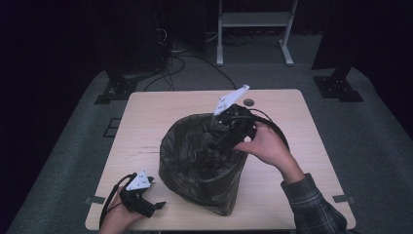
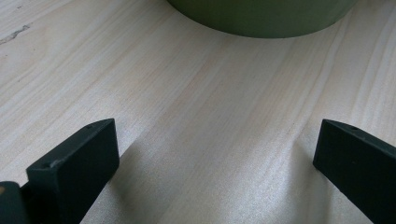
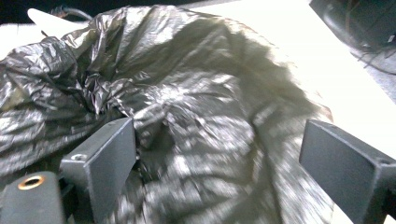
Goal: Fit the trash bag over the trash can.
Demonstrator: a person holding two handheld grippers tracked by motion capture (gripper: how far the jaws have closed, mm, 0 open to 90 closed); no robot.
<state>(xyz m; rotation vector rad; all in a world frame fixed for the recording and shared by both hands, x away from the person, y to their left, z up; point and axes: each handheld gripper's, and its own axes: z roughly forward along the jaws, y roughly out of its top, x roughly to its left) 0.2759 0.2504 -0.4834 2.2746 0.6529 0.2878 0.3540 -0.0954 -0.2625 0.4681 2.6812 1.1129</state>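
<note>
We see a black plastic bag [image 1: 204, 161] drawn over a round bin in the middle of the tabletop [image 1: 292, 122], standing upright with its mouth open toward the top. The film is crinkled and glossy, and in the right gripper view the bag [image 3: 196, 121] spreads across the frame in loose folds, with pale tabletop [image 3: 336, 79] beyond it.

Our right gripper [image 1: 234, 132] is at the far right edge of the bag's rim, tilted down into the opening, with its grey plate [image 1: 230, 100] pointing up and away. The right hand [image 1: 265, 146] wraps around its body, and the plaid sleeve [image 1: 311, 207] comes in from the lower right. In the right gripper view its 2 fingers [image 3: 105, 158] stand wide apart over the plastic; the left one sits against a fold, but nothing is pinched between them.

Our left gripper [image 1: 146, 204] rests low at the near left corner of the tabletop, well apart from the bag's rim and just beside its base. In the left gripper view its 2 fingers [image 2: 77, 163] are spread wide over bare wood [image 2: 205, 130] and hold nothing. A curved olive-green wall [image 2: 261, 16], the bottom of the bin, lies ahead of them at the top edge of that view.
</note>
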